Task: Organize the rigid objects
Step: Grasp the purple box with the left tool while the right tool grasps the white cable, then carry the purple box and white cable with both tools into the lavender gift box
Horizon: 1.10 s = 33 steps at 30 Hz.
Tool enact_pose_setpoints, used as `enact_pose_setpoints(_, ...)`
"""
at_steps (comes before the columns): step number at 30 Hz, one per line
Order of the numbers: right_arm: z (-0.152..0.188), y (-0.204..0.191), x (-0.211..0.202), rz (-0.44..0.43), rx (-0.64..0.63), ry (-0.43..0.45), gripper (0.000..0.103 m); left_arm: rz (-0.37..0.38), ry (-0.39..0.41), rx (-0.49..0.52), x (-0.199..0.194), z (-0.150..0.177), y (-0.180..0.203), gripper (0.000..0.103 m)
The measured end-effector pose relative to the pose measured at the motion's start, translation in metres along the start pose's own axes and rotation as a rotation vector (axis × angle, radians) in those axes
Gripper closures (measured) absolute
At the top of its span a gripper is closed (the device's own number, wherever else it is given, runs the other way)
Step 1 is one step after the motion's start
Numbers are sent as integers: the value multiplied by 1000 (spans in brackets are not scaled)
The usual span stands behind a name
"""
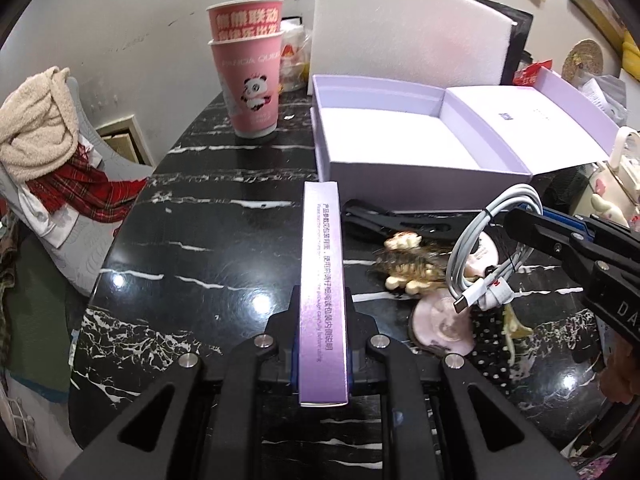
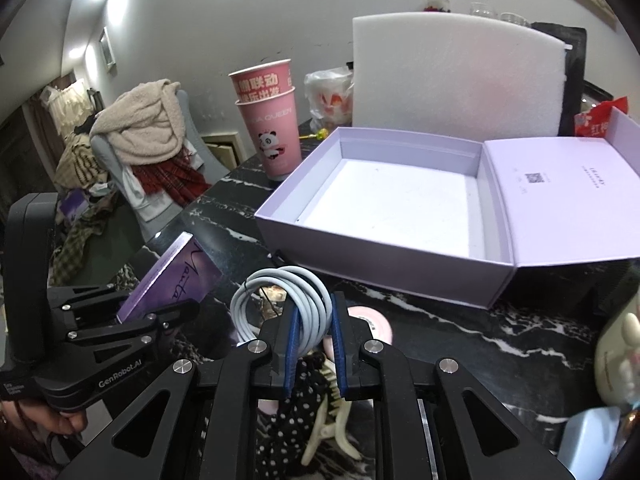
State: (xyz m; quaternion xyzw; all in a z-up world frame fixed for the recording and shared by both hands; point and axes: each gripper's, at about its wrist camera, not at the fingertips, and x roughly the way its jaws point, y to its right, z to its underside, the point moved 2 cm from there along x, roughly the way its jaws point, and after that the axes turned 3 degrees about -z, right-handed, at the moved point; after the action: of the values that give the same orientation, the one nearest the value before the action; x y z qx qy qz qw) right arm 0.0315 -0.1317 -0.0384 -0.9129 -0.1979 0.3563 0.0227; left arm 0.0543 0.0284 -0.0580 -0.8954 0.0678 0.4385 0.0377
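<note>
Your left gripper [image 1: 322, 320] is clamped on a slim purple carton [image 1: 322, 288], which stands on edge between the blue pads and points toward the open lavender box [image 1: 424, 168] at the far side of the black marble table [image 1: 192, 248]. Your right gripper [image 2: 314, 344] is closed on a coiled white charging cable [image 2: 280, 300]; the loops rise above the fingers, and in the left wrist view the cable's plug end [image 1: 464, 303] hangs free below the coil, clear of the table.

The lavender box lies with its hinged lid [image 2: 560, 196] folded flat to the right and its white floor bare. A white foam slab [image 1: 408, 28] stands upright just behind it. Two stacked pink paper cups [image 1: 250, 76] (a panda printed on the lower one) stand to the left of the box, near the table's far edge.

Below the raised cable, a cluster of small things rests on the table: a round pink compact [image 1: 440, 328], a black polka-dot cloth item [image 2: 296, 408], a cream hair claw clip [image 2: 332, 424], a tuft of brownish hair with a pale clip [image 1: 408, 270], and a black folded tool [image 1: 384, 220] lying just in front of the box. A chair [image 1: 80, 216] draped with a cream fleece and a red plaid scarf stands off the table's left side.
</note>
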Motion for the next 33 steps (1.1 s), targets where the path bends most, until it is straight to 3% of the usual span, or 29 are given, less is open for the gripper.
enact_pose_setpoints(20, 33, 38, -59, 144, 120, 38, 88, 176, 34, 172, -17, -6, 78, 88)
enact_pose_setpoints(33, 33, 52, -81, 185, 145, 74, 88, 213, 79, 262, -32, -19, 109, 88)
